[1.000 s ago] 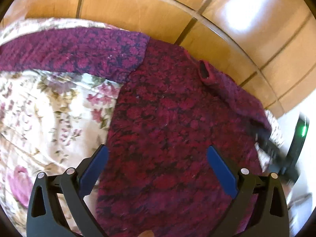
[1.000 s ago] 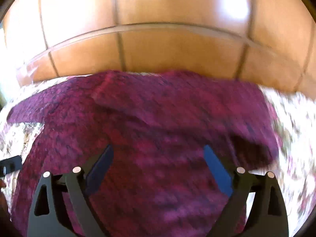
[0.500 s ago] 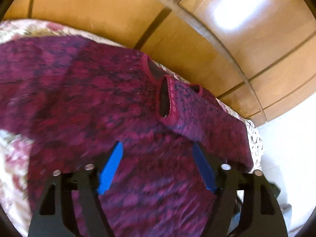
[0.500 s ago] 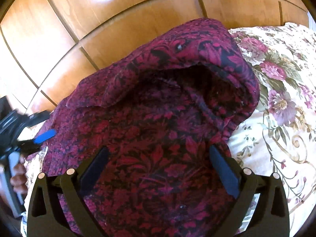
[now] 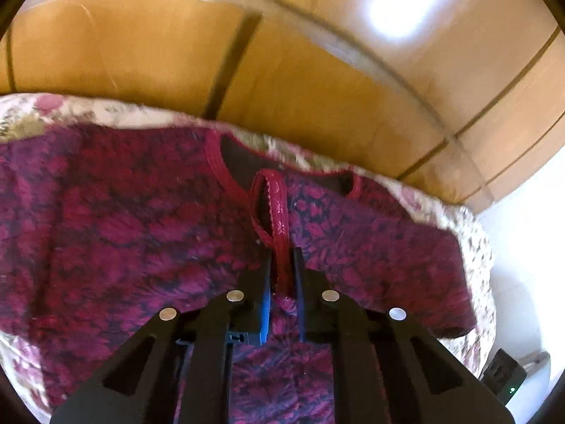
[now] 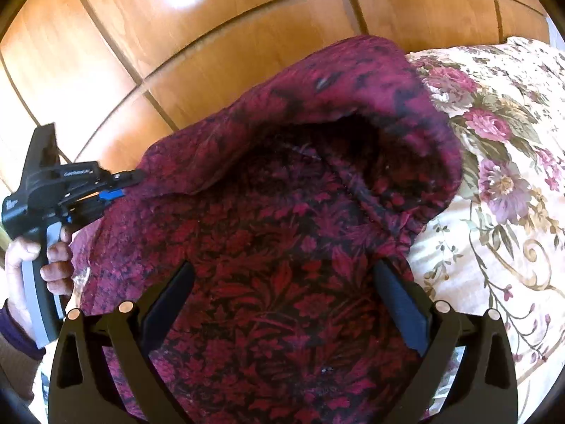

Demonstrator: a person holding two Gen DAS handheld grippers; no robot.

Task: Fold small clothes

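A dark red, flower-patterned top lies spread on a floral bedspread. Its sleeve is folded across the chest, and the sleeve's red-trimmed cuff stands between the narrow jaws of my left gripper, which are closing and pinch it. In the right wrist view the same top fills the middle, with one end curled over into a hollow fold. My right gripper hovers wide open over the flat cloth with nothing between its fingers. The left gripper meets the cloth at the far left, held by a hand.
Glossy wooden panels rise right behind the bed's far edge. Bare floral bedspread shows to the right of the top. A black device with a green light sits beside the bed at the lower right.
My left gripper slid across the top to the folded sleeve and its jaws came together on the cuff. The right gripper stayed open, rolled, and settled over the cloth.
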